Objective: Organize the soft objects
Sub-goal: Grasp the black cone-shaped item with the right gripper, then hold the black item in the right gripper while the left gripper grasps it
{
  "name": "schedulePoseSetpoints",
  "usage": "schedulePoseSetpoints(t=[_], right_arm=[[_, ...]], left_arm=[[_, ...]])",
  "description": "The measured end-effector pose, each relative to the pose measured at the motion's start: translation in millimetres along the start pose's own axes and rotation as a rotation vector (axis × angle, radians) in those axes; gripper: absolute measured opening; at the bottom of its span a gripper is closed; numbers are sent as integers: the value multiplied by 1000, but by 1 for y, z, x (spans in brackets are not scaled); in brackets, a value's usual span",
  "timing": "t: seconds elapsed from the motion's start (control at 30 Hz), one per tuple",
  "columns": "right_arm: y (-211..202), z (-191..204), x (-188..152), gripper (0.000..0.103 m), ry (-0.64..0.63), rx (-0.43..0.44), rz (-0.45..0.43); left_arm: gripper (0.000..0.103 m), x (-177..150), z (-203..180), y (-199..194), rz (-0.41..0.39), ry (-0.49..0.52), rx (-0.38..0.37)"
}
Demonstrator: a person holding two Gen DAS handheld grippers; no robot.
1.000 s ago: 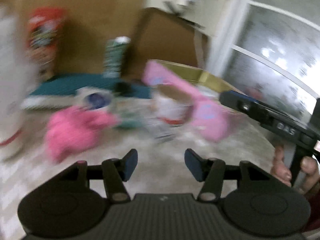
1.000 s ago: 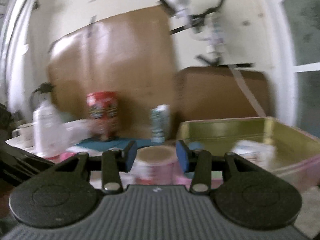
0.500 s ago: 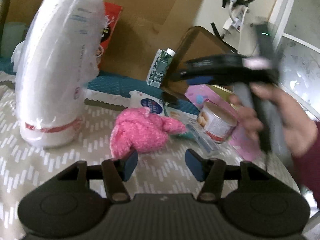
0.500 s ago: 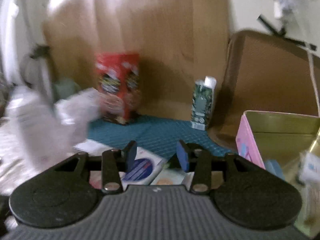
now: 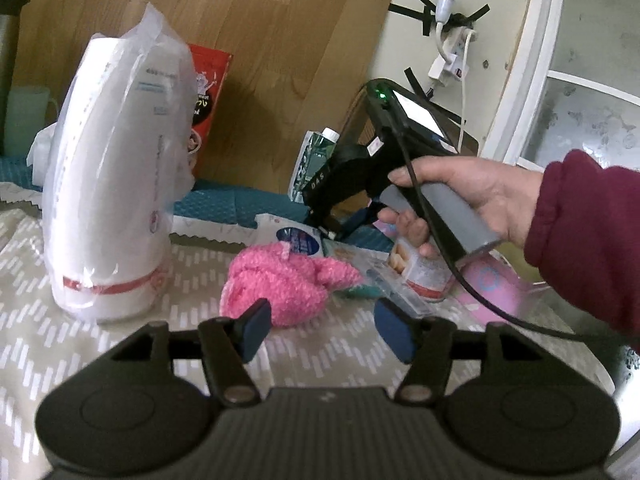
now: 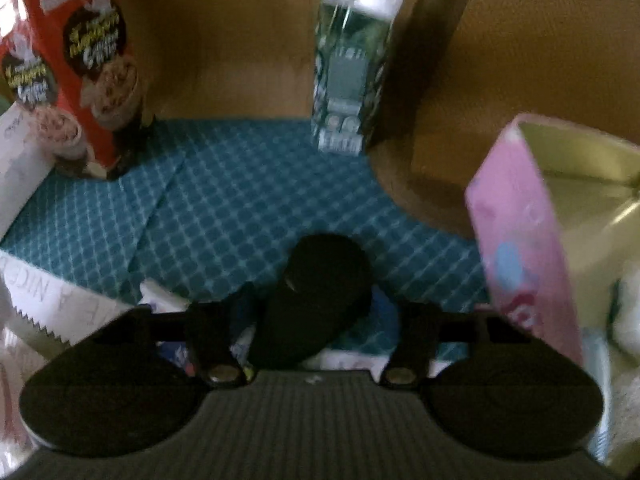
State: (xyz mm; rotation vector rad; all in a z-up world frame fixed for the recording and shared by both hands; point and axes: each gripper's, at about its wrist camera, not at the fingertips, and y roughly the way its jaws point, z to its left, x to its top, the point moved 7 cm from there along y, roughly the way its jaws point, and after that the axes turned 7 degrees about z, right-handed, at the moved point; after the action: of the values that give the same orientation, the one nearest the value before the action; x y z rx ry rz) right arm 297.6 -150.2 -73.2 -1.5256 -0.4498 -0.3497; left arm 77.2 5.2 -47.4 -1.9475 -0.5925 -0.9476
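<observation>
My left gripper (image 5: 326, 330) is partway apart and opening, nothing between the pads; pink fluffy toy (image 5: 286, 282) lies on the patterned cloth (image 5: 120, 360) just past the tips. Right gripper (image 6: 312, 312) is opening too, a black rounded object (image 6: 316, 292) sitting between its fingers, contact unclear. My right hand (image 5: 460, 196) carries it over the clutter behind the toy.

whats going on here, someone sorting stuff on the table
A person holds a gripper in each hand over a cluttered table. The left gripper faces a fuzzy pink soft item, jaws opening with nothing between them. The right gripper, in the person's hand, points down at the packets behind it, jaws also opening. Nothing looks held yet. A pink tin stands open at the right.
</observation>
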Motion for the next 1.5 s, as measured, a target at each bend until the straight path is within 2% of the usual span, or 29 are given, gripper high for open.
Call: schedulePoseSetpoints(t=[0.1,0.17,0.3,0.43,0.53,0.6,0.77,0.9,1.07,1.1,1.27,1.5], right_arm=[[-4,2,-5,50,-13,6,-31],[-15,7,-6,50,-26,33,-87],[-58,14,-14,50,-29,152,-223],[-114,25,-49,50,-141,279,-341],[-146,28,-95,51,-252,362,-382],[-157,26,-133,51,-331,389,-391],[-143,32,-198,51,-446,388,-348],[-124,52,-225,51,-558,359,-335],[-105,74,-236,51,-653,300,-386],[-106,73,-235,51,-650,310,-408],[-103,59,-230,56,-541,382,-391],[-113,46,-259,57,-472,419,-394]], left_arm=[[59,1,3,0,-5,-14,4],[60,1,6,-3,-15,-31,10],[62,3,15,-8,-34,-83,11],[62,5,26,-11,-42,-150,-17],[62,6,34,-11,-38,-197,-49],[62,6,38,-10,-27,-223,-61],[62,4,44,-4,-3,-261,-67],[62,3,44,-1,13,-265,-51],[64,2,45,0,19,-269,-33],[64,2,44,1,21,-270,-32],[64,2,45,3,29,-271,-36],[64,2,43,2,32,-263,-66]])
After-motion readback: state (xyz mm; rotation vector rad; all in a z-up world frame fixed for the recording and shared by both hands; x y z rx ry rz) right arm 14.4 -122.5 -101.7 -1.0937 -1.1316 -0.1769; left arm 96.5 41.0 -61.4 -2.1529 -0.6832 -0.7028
